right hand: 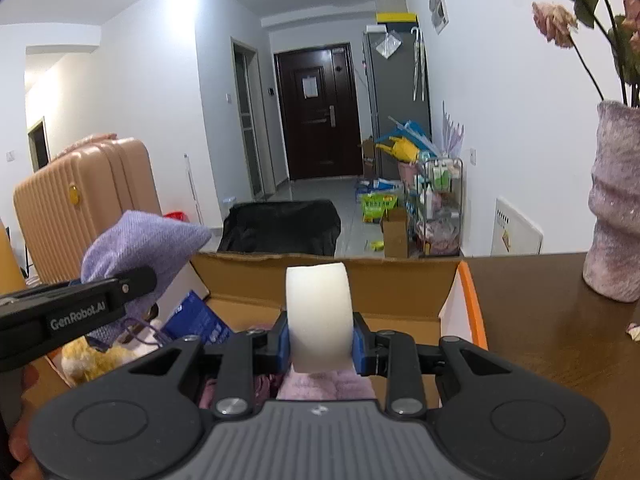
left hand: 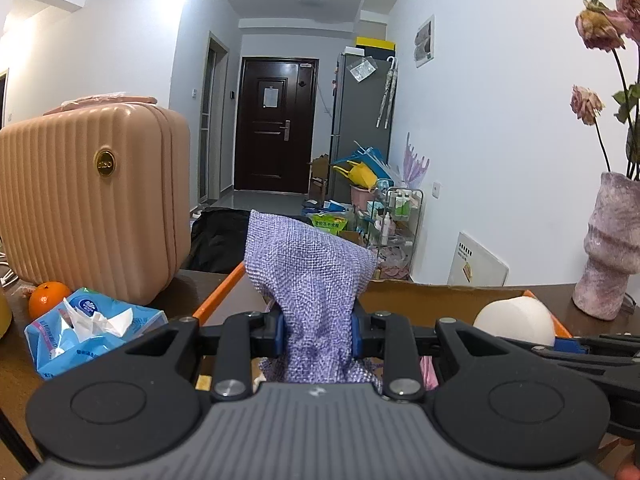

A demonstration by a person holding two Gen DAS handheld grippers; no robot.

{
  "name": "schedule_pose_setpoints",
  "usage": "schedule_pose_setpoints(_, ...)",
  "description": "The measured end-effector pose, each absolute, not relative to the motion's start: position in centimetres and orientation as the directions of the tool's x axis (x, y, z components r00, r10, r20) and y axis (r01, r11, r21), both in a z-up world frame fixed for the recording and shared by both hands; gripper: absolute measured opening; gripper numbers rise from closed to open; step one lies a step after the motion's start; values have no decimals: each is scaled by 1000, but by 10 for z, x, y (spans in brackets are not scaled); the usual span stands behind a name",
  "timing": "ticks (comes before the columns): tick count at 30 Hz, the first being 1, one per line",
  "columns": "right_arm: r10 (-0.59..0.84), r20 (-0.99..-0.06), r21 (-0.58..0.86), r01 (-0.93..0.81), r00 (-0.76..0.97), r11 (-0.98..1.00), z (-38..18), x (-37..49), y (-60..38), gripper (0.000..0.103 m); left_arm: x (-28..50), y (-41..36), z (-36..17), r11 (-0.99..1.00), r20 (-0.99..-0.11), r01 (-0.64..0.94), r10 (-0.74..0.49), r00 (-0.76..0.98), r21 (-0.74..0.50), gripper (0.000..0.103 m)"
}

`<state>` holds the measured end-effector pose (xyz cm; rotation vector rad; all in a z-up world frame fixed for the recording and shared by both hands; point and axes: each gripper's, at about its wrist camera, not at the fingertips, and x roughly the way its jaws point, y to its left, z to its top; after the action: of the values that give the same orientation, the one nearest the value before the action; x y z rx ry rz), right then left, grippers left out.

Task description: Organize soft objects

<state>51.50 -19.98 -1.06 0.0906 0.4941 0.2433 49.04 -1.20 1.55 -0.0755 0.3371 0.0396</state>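
Observation:
My left gripper is shut on a purple woven cloth pouch and holds it above an open cardboard box with orange flaps. The pouch also shows in the right wrist view, with the left gripper at the left. My right gripper is shut on a white foam sponge over the box; the sponge shows in the left wrist view. The box holds a pink fluffy cloth, a yellow plush toy and a blue packet.
A pink ribbed suitcase stands at the left on the dark wooden table. A blue tissue pack and an orange lie beside it. A purple vase with dried roses stands at the right. A hallway with clutter lies beyond.

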Motion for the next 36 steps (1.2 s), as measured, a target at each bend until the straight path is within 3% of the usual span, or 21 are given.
schedule_pose_setpoints(11,230,-478,110,-203,847,973,-15,514,-191,29,492,-16,12,998,-335,-49,33,942,-40,30)
schedule_pose_setpoints(15,229,-479,112,-200,847,973,-14,514,-191,30,489,-14,13,996,-325,-65,44,945,-54,39)
schedule_pose_setpoints(18,221,-482,115,-188,848,975,-13,514,-194,52,486,-12,15,994,-312,-85,59,948,-71,57)
schedule_pose_setpoints(19,217,-480,117,-183,850,976,-12,514,-195,68,485,-11,15,993,-307,-92,64,950,-76,71)
schedule_pose_setpoints(20,212,-478,118,-177,852,977,-11,515,-196,83,483,-11,16,991,-303,-105,76,950,-82,91)
schedule_pose_setpoints(21,203,-476,118,-167,856,979,-11,515,-197,89,481,-10,17,989,-291,-124,94,952,-86,99)
schedule_pose_setpoints(23,186,-472,112,-150,862,982,-10,514,-198,101,478,-9,19,985,-267,-153,126,955,-81,103)
schedule_pose_setpoints(36,190,-513,100,-162,837,982,-13,520,-193,103,482,-4,19,983,-293,-155,120,949,-102,103)
